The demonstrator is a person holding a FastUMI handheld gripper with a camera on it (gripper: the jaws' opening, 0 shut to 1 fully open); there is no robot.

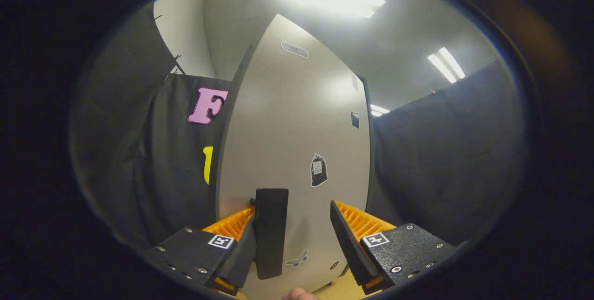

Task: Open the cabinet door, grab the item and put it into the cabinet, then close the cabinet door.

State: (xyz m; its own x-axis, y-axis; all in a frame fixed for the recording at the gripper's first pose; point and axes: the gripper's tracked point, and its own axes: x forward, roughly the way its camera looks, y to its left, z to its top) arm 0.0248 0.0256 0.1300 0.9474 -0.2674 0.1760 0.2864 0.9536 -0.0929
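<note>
A handheld two-finger gripper (300, 232) is facing the tall, pale grey cabinet door (297, 142) in a booth draped with black cloth (441, 151), its fingers spread apart and gripping nothing. A black, flat, upright handle (270, 237) is standing off the door's lower part, just inside the left finger (241, 249) and possibly touching it, while the right finger (348, 239) is sitting well clear of it with bare door showing in the gap. The door is looking shut or nearly so, and small dark stickers (318, 170) are dotting its face; the item to be stowed cannot be made out here, and the cabinet's inside is hidden behind the door. By all appearances the opening step is under way. To do it well, the handle wants to be centred between the fingers before they are brought together, so that both are pressing squarely on its flat sides rather than one merely nudging it. The pull is best made steadily, following the arc of the door about its hinge, since a straight tug could let the narrow handle slip free. A fingertip (299, 294) of the person is peeking in below the gripper, above a strip of pale wooden surface (332, 290).
</note>
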